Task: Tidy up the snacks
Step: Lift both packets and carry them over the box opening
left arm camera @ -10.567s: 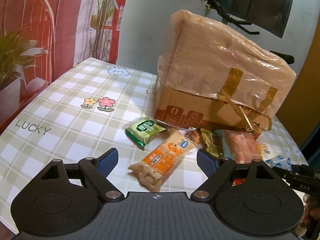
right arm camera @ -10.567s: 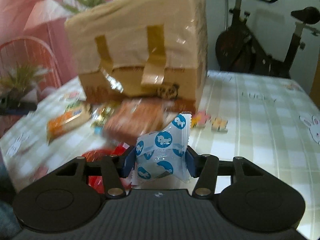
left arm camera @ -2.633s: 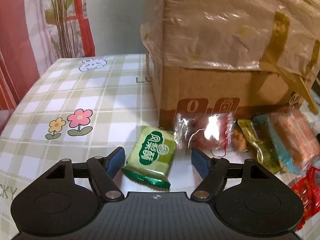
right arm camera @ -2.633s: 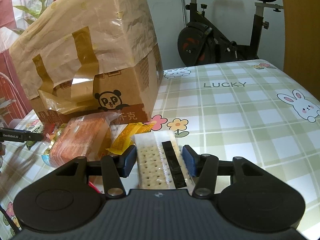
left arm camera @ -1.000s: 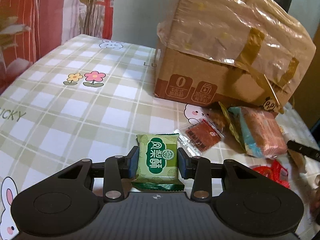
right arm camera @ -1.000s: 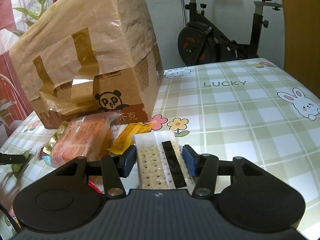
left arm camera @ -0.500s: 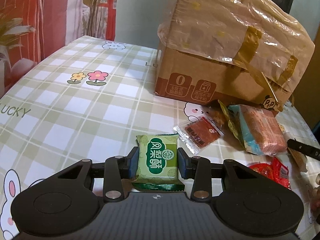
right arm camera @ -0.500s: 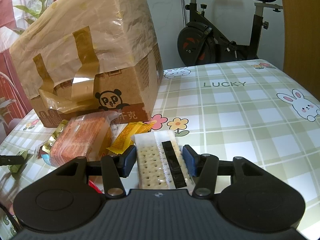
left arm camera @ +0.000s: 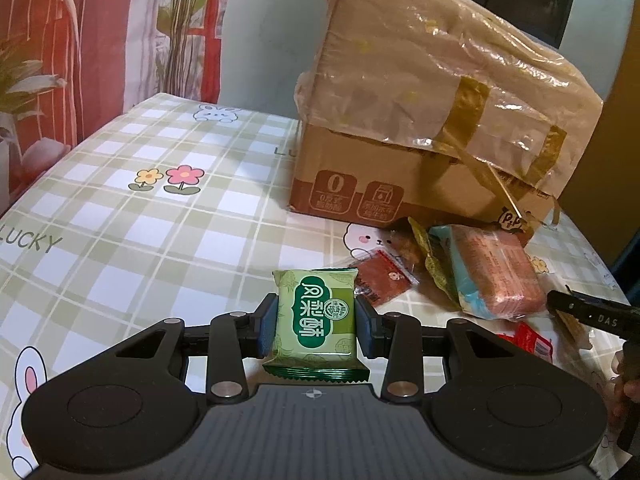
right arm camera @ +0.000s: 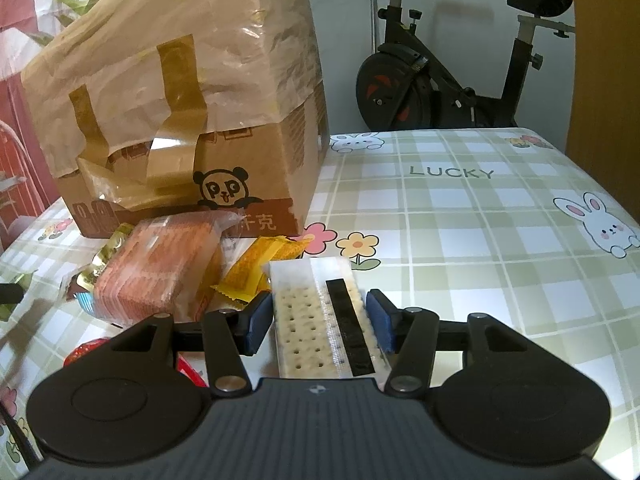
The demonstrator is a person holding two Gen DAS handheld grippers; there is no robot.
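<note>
Above the checked table, left gripper pinches a green packet; right gripper brackets a cracker pack, grip unclear. Several snacks remain near the box, seemingly unsorted.

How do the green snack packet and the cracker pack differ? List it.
1. The green snack packet is opaque green foil with printed characters; the cracker pack is clear wrap showing pale holed crackers and a black strip.
2. The packet looks squarish; the cracker pack looks long and narrow.
3. The left gripper holds the packet; the right gripper holds the crackers.

Both are sealed.
</note>
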